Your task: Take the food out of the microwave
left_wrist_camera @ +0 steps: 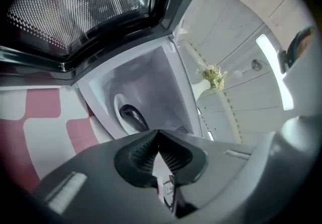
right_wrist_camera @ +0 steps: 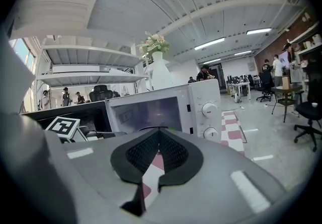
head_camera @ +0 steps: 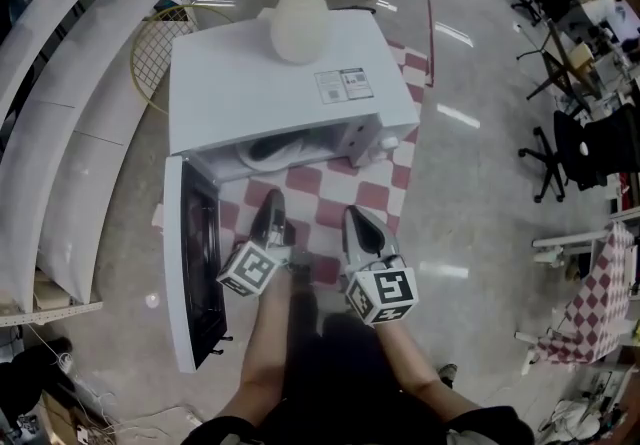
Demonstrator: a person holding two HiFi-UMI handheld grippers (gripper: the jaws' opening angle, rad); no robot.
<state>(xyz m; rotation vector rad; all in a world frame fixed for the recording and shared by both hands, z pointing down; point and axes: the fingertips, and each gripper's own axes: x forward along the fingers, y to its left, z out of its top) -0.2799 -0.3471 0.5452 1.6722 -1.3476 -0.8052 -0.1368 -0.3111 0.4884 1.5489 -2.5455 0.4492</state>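
A white microwave (head_camera: 280, 83) stands on a red-and-white checked cloth (head_camera: 345, 191), its door (head_camera: 195, 263) swung open to the left. Inside lies a white plate (head_camera: 290, 151) with a dark piece of food (head_camera: 266, 146) on it. The left gripper view looks into the cavity at that plate (left_wrist_camera: 119, 109) and food (left_wrist_camera: 133, 117). My left gripper (head_camera: 272, 203) (left_wrist_camera: 158, 133) is shut and empty, just outside the opening. My right gripper (head_camera: 358, 223) (right_wrist_camera: 159, 130), also shut and empty, hangs beside it, facing the microwave (right_wrist_camera: 166, 107) front and its knobs (right_wrist_camera: 210, 110).
A white vase (head_camera: 298, 18) of flowers stands on top of the microwave. White shelving (head_camera: 60, 133) runs along the left, with a wire basket (head_camera: 155, 48) behind. Office chairs (head_camera: 560, 153) and another checked table (head_camera: 590, 303) are at the right.
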